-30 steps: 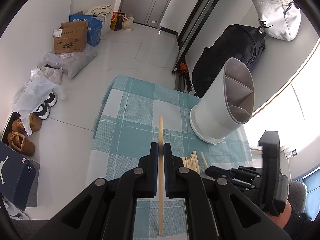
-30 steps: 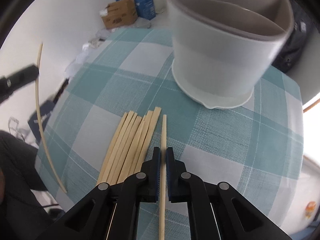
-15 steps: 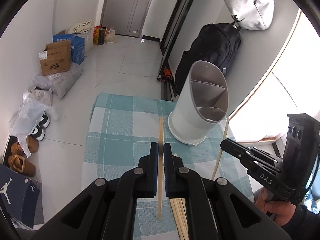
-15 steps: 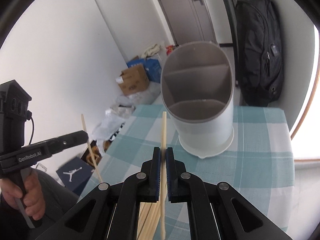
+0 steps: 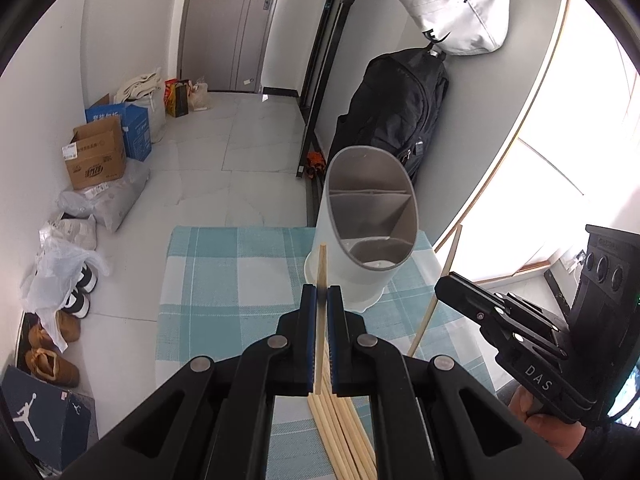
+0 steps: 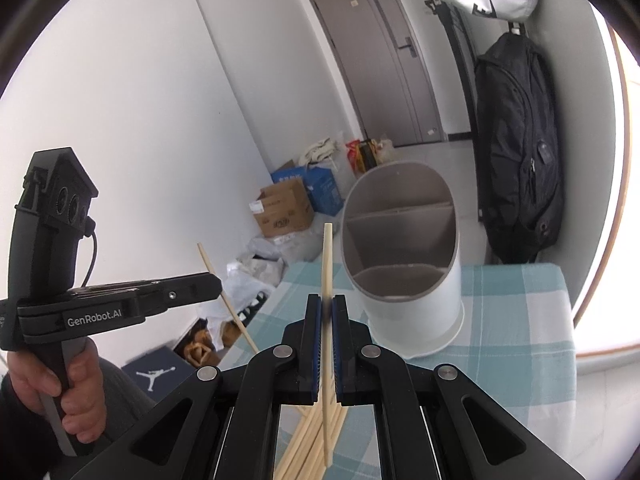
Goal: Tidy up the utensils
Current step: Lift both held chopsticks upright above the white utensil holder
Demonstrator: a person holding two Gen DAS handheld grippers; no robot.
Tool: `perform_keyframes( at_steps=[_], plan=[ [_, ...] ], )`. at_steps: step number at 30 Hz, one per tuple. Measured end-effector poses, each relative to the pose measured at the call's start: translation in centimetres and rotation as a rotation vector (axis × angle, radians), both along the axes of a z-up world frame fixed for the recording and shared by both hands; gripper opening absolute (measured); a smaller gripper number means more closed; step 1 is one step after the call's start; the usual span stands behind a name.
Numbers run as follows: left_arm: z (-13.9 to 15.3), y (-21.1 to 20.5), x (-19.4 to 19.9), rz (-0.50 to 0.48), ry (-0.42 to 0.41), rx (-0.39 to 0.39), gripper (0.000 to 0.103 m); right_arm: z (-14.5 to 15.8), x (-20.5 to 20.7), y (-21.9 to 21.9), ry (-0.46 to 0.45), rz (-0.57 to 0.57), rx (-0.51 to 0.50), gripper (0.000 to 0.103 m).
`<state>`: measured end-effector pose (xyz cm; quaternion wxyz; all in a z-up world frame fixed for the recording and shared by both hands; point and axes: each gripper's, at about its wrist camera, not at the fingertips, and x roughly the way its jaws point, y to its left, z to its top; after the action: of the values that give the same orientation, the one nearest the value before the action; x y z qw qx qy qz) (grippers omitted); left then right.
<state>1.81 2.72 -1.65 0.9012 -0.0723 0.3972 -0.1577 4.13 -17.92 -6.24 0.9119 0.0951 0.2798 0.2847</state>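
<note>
Above the checked cloth [image 5: 208, 280], each tool grips one chopstick.

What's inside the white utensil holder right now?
The white divided utensil holder shows only bare grey dividers and walls, with no chopsticks in any compartment. The compartment floors are mostly hidden by its near rim.

Teal-and-white check on the tablecloth [image 5: 224, 280], pale bare-wood chopsticks [image 5: 344, 432] lying on it. The utensil holder [image 5: 360, 240] is white outside, grey within. Both grippers are black with blue pads, left gripper [image 5: 320, 300] and right gripper [image 6: 327, 312] alike. Against the wall, a black backpack [image 6: 516, 152] under a white bag [image 5: 456, 8]; brown cardboard box [image 5: 96, 156], blue box [image 5: 138, 130], grey door [image 6: 384, 60].
</note>
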Motion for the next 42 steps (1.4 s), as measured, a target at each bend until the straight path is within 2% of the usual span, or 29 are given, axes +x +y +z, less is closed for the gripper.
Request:
perform_keyframes(
  at_steps=[10, 18, 26, 32, 42],
  plan=[
    [3.8, -0.9, 1.1, -0.023, -0.029, -0.018, 0.001, 4.9, 0.1, -0.5, -0.123, -0.003, 0.047, 0.004],
    [8.1, -1.1, 2.9, -0.031, -0.054, -0.066, 0.001, 9.3, 3.2, -1.8, -0.174, -0.007, 0.102, 0.004],
    [11.3, -2.0, 5.5, -0.043, -0.112, -0.08, 0.001, 12.0, 7.5, -2.7, -0.21, -0.031, 0.112, 0.004],
    [11.4, -1.5, 8.4, -0.025, -0.111, -0.102, 0.001, 12.7, 10.7, -3.0, -0.231, -0.055, 0.097, 0.004],
    [9.1, -1.9, 11.7, 0.006, -0.079, -0.099, 0.001, 10.6, 15.0, -2.5, -0.249, -0.086, 0.045, 0.004]
  ],
)
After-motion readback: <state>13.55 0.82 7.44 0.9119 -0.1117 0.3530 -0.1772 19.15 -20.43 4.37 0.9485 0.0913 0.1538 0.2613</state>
